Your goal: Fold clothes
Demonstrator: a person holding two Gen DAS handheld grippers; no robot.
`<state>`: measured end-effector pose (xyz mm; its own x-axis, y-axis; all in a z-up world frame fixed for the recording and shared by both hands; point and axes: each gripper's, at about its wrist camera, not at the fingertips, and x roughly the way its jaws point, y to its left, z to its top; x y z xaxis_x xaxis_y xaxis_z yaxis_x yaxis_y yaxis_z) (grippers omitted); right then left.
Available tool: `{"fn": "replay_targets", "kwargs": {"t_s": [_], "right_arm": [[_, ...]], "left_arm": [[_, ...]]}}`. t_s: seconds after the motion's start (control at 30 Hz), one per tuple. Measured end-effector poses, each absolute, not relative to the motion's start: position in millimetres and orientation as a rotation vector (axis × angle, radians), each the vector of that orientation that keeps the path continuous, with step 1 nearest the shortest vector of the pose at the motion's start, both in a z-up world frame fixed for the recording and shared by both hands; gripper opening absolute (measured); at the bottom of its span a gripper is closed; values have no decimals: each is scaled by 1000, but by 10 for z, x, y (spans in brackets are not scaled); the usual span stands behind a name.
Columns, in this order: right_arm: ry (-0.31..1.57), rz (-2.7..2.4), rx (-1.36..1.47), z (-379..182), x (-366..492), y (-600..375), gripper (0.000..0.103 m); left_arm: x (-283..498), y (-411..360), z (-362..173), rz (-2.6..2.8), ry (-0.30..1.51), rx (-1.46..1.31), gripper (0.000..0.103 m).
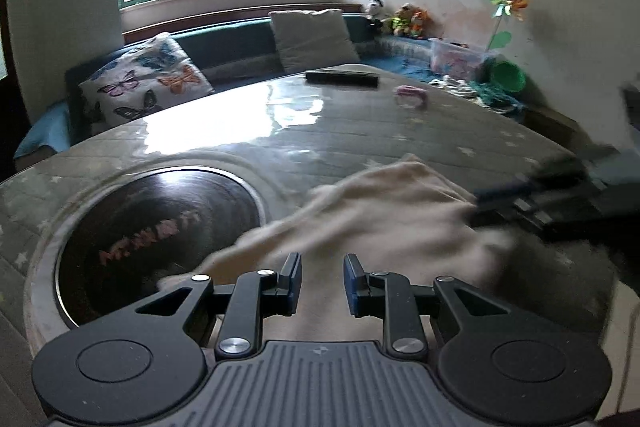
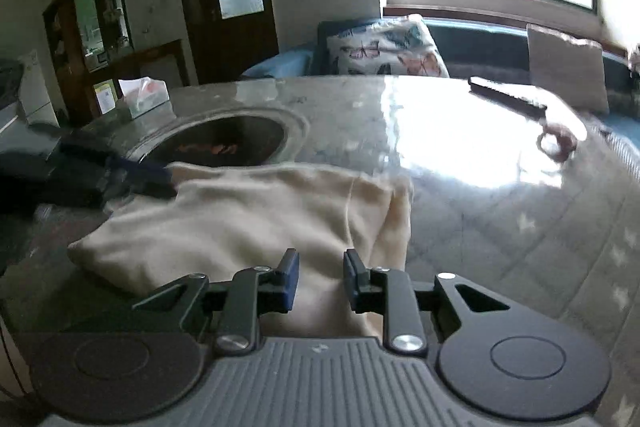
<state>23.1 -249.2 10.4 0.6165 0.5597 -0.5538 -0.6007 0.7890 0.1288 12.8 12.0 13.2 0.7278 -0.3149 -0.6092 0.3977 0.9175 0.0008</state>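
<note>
Both hand-held grippers, left [image 1: 322,283] and right [image 2: 321,279], are hovering open over the cream garment [image 2: 248,223]. Its long axis is running between them across the surface [image 2: 480,187], each nearing one end.

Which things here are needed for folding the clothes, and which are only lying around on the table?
For the job:
- cream garment, bunched on the table
- left hand-held gripper, jaws apart
- right hand-held gripper, jaws apart

Lying about:
- dark remote control
- small pink object
- tissue box
- round dark plate set in the table
</note>
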Motion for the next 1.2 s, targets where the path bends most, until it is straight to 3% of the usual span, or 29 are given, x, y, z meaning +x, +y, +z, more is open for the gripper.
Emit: {"fn": "replay_targets", "kwargs": {"t_s": [0.4,0.7,1.2], "right_arm": [[684,568,-11,-105,815,-2411,23],[698,544,-22,-120,829,-2449,24],[692,620,-102,-75,921,-1977,24]], "left_arm": [[140,263,0,-346,704,41,28],[302,700,6,-230,723,-99,27],[724,613,-46,-238,761,-97,26]]}}
